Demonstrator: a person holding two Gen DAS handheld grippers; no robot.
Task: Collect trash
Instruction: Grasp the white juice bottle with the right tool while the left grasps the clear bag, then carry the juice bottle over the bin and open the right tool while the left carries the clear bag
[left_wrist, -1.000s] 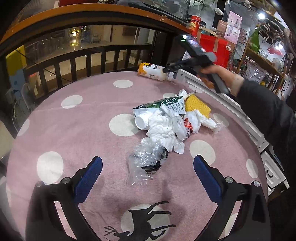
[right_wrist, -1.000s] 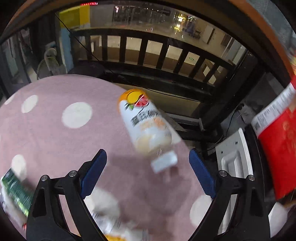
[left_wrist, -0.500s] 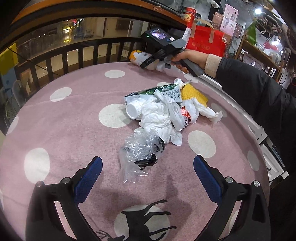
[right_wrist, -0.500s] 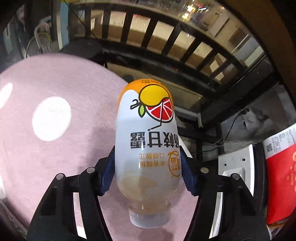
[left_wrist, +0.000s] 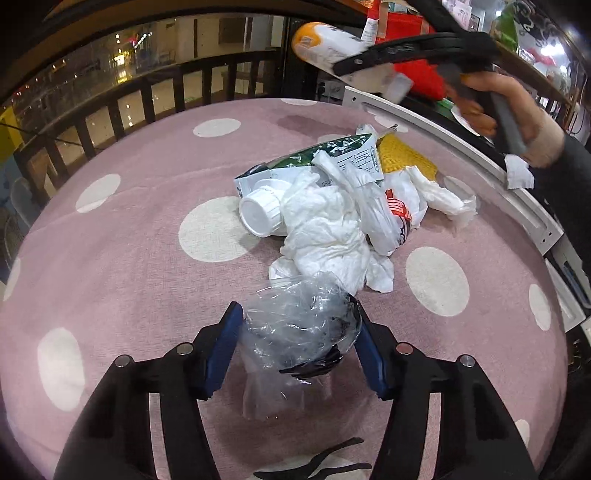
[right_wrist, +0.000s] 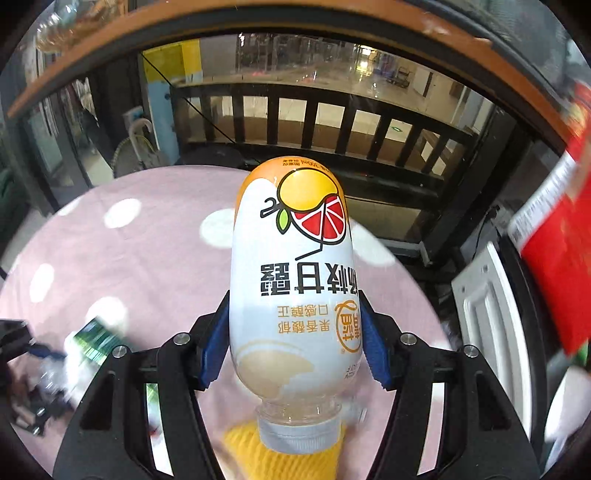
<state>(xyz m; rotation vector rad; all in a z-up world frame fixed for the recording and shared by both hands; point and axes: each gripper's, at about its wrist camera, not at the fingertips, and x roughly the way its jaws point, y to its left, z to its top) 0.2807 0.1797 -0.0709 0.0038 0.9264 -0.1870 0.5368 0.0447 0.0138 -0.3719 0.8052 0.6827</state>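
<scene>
Both grippers taking trash off the pink polka-dot mat (left_wrist: 122, 258)
Left gripper (left_wrist: 295, 354) jaws are closing around the crumpled clear plastic bag (left_wrist: 295, 328) beside the litter pile (left_wrist: 332, 221); right gripper (right_wrist: 293, 345) is clamped on the drink bottle (right_wrist: 293, 280), held clear of the mat. Next, I judge, lift both; bare mat lies left, the white frame (left_wrist: 461, 147) close on the right

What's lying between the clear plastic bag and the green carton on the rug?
Crumpled white tissue, with a white bottle cap beside it, in the left wrist view.
</scene>
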